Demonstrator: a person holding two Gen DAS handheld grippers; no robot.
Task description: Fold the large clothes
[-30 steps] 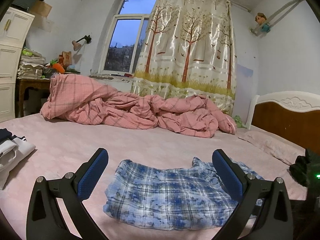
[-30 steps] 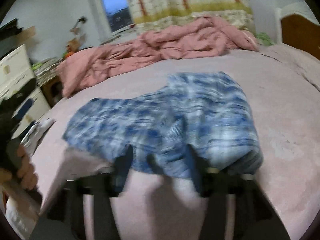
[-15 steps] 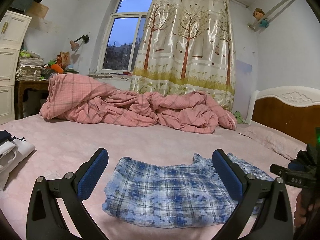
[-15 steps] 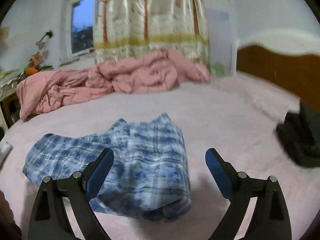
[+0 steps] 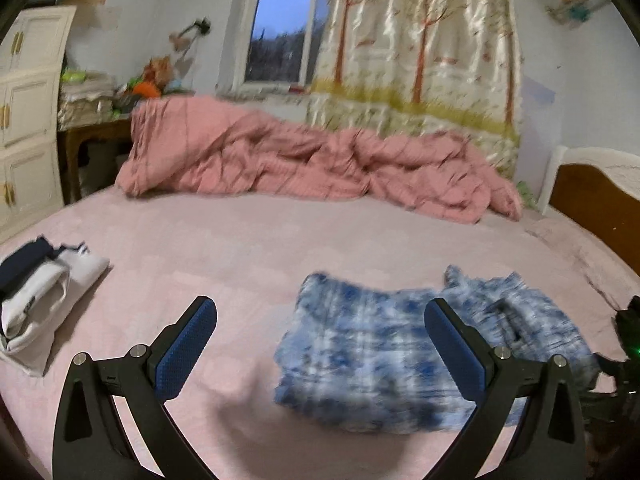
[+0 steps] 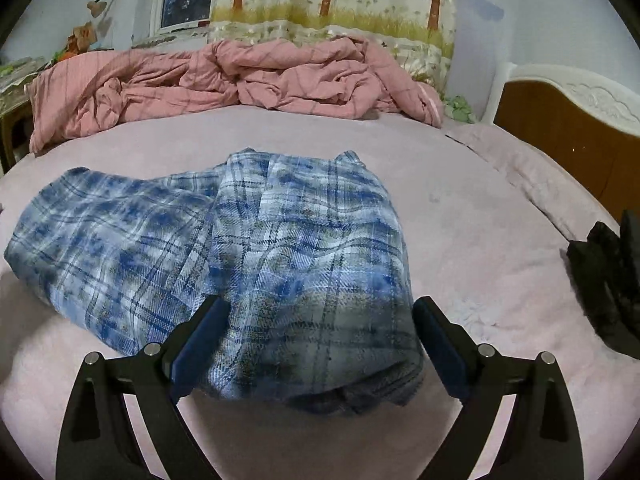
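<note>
Each handheld tool is black, forking into two angled arms. The left gripper (image 5: 320,344) carries bright blue textured pads (image 5: 186,346); the right gripper (image 6: 320,344) has darker blue ones. Round silver screw heads (image 6: 152,349) dot both frames' arms.

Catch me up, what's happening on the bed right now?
A person with a gripper in each hand is folding a blue plaid garment on the pink bed. It lies partly folded, its right part doubled over. The right gripper has just been opening; its jaws stand wide on either side of the folded edge, not pressing it. The left gripper is open too, hovering empty by the garment's left end. A folded pile sits off to the left.
</note>
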